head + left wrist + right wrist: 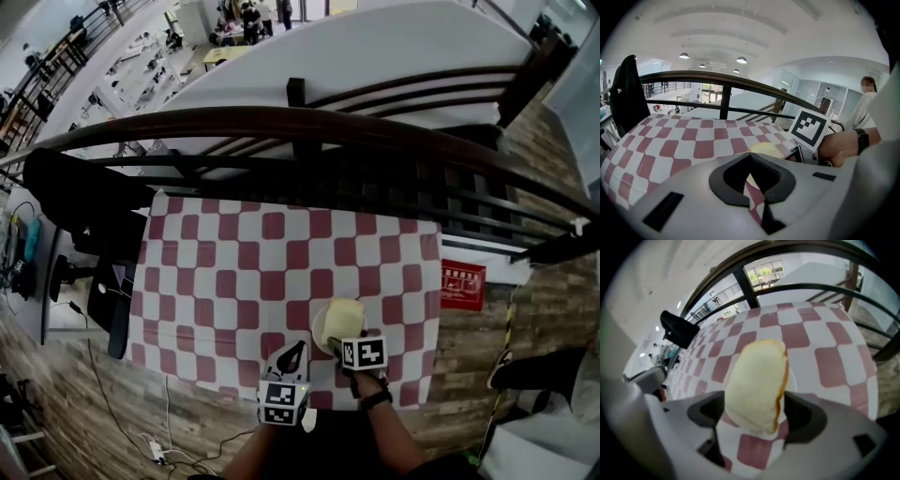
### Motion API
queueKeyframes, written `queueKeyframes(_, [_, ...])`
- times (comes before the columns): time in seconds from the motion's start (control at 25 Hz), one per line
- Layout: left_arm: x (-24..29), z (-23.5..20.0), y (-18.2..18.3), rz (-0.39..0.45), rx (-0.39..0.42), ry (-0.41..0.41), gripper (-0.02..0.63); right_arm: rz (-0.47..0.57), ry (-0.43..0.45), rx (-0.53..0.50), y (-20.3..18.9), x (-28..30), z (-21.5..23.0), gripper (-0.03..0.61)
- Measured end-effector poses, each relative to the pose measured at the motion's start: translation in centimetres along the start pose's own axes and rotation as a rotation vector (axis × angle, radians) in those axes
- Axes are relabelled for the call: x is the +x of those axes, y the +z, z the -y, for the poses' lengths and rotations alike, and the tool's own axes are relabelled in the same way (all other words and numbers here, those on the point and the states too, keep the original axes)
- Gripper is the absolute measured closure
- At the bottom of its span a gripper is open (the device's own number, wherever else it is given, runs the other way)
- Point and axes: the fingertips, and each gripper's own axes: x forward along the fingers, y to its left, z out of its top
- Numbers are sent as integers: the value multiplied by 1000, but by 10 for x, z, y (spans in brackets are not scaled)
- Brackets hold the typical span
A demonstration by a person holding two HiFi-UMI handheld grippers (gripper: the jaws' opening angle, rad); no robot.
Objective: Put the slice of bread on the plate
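The pale yellow slice of bread (343,317) lies on a small white plate (319,337) near the front right of the red-and-white checked tablecloth (272,253). In the right gripper view the bread (757,385) sits between the spread jaws of my right gripper (754,411), with a gap at the left jaw. A bit of plate rim (791,380) shows beside the crust. My left gripper (296,352) hovers just left of the plate. Its tips (750,155) meet with nothing between them, and the bread (765,149) shows just beyond.
A dark curved railing (309,127) runs behind the table. A black garment (75,202) hangs at the table's far left corner. A red sign (463,284) lies on the wooden floor to the right. A person (869,101) stands in the background.
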Motion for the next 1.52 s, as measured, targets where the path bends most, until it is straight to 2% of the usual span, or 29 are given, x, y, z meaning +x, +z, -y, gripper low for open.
queueKeyframes(0.12, [-2, 0, 0, -3, 1, 0, 595, 7, -43, -18, -6, -10, 7, 179])
queueKeyframes(0.28, [-7, 0, 2, 11, -1, -3, 595, 52, 22, -29, -9, -21, -4, 179])
queueKeyframes(0.4, [-9, 4, 13, 44, 0, -15, 595, 128, 75, -51, 0, -39, -17, 181])
queueKeyframes(0.6, [-24, 9, 39, 122, 2, -17, 594, 291, 68, -125, 11, -78, -45, 191])
queueKeyframes(0.68, [-28, 12, 57, 166, 11, -23, 594, 372, 49, -146, 21, -97, -54, 237])
queueKeyframes(0.8, [-43, 19, 83, 224, 33, -35, 595, 518, 60, -131, 36, -129, -72, 397])
queueKeyframes(0.84, [-51, 24, 89, 243, 37, -43, 595, 558, 71, -125, 38, -140, -79, 432])
queueKeyframes(1.0, [-86, 42, 120, 339, 68, -77, 595, 721, 50, -167, 47, -192, -105, 521])
queueKeyframes(1.24, [-135, 58, 157, 481, 124, -107, 595, 933, 49, -233, 52, -264, -148, 561])
queueKeyframes(1.52, [-185, 64, 175, 591, 180, -106, 595, 1106, -62, -360, 46, -323, -181, 565])
